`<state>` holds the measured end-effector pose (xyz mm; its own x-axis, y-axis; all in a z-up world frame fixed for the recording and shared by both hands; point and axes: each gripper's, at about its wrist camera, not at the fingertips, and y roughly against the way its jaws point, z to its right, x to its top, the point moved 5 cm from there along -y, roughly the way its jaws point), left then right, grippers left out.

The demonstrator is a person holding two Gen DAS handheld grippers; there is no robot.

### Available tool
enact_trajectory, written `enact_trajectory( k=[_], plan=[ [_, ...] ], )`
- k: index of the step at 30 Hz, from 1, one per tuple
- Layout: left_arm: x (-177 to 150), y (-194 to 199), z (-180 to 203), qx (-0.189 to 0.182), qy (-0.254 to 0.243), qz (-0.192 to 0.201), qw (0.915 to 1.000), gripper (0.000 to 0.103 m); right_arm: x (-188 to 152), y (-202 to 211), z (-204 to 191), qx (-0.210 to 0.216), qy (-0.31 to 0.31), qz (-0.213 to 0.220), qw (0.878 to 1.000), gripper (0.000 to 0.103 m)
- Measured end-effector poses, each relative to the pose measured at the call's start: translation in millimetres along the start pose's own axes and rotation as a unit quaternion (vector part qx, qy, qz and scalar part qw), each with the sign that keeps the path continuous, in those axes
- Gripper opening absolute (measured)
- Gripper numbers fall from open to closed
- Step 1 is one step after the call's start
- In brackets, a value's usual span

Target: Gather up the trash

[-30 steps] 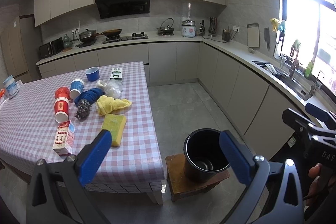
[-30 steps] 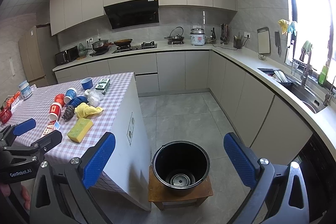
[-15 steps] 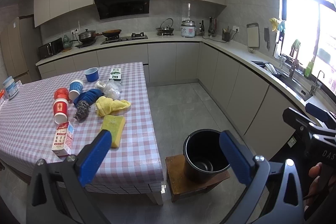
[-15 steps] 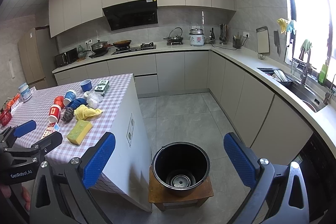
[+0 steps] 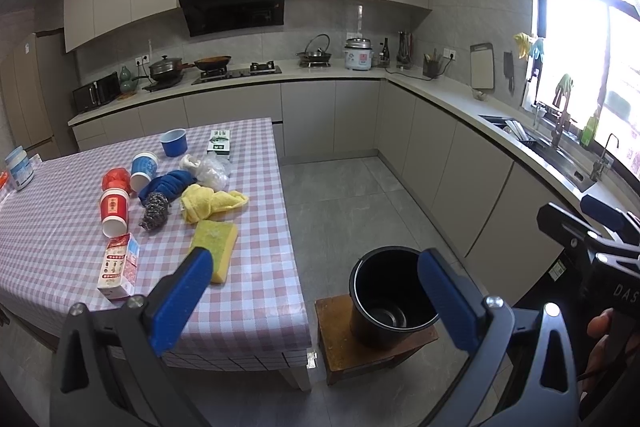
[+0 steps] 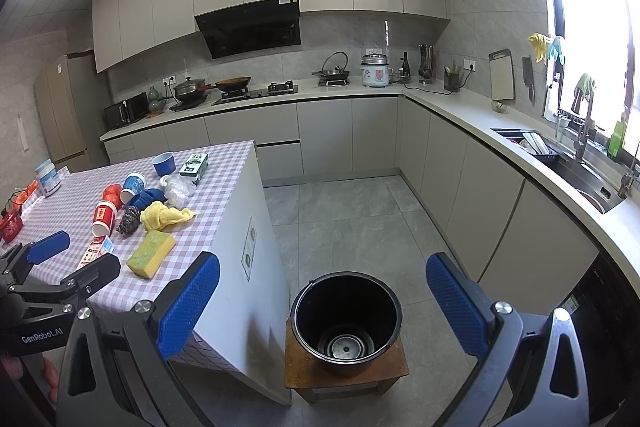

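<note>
A black bucket (image 5: 390, 291) stands empty on a low wooden stool (image 5: 372, 347) beside the checked table (image 5: 52, 239); it also shows in the right wrist view (image 6: 346, 319). On the table lie a red paper cup (image 5: 113, 211), a blue-white cup (image 5: 144, 169), a small carton (image 5: 119, 265), a crumpled plastic bag (image 5: 214, 171), a green box (image 5: 220, 143) and a blue cup (image 5: 174, 142). My left gripper (image 5: 314, 275) is open and empty, well short of the table. My right gripper (image 6: 322, 287) is open and empty above the bucket.
A yellow sponge (image 5: 216, 247), yellow cloth (image 5: 210, 203), blue cloth (image 5: 170, 183) and steel scourer (image 5: 155, 209) also lie on the table. A white jar (image 5: 18, 169) stands at its far left. Counters and a sink (image 6: 560, 163) run along the back and right.
Both views have shifted slightly; the grippers stay open and empty. Nothing on the table has moved.
</note>
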<state>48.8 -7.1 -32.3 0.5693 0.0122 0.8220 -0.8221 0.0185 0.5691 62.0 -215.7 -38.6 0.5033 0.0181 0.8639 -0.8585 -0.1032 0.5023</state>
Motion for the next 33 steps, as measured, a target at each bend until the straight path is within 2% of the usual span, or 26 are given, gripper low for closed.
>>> enact_trajectory(
  k=[10, 18, 22, 27, 30, 33],
  plan=[
    [2, -4, -2, 0.001, 0.001, -0.001, 1.0000, 0.103, 3, -7, 2, 0.002, -0.001, -0.001, 1.000, 0.103],
    [1, -10, -19, 0.023, 0.016, -0.001, 0.9996, 0.103, 3, -19, -5, 0.006, 0.010, -0.012, 1.000, 0.103],
    [-5, -12, -48, 0.055, 0.034, -0.002, 0.9979, 0.103, 1, -35, -18, 0.020, 0.022, -0.021, 0.999, 0.103],
    [-16, -15, -95, 0.091, 0.067, -0.020, 0.9934, 0.103, -4, -57, -49, 0.062, 0.032, -0.012, 0.998, 0.103],
    [-26, -15, -129, 0.114, 0.090, -0.032, 0.9889, 0.103, -10, -75, -74, 0.088, 0.037, -0.047, 0.994, 0.103],
    [-35, -15, -159, 0.142, 0.097, -0.038, 0.9844, 0.103, -11, -84, -102, 0.104, 0.055, -0.052, 0.992, 0.103]
  ],
)
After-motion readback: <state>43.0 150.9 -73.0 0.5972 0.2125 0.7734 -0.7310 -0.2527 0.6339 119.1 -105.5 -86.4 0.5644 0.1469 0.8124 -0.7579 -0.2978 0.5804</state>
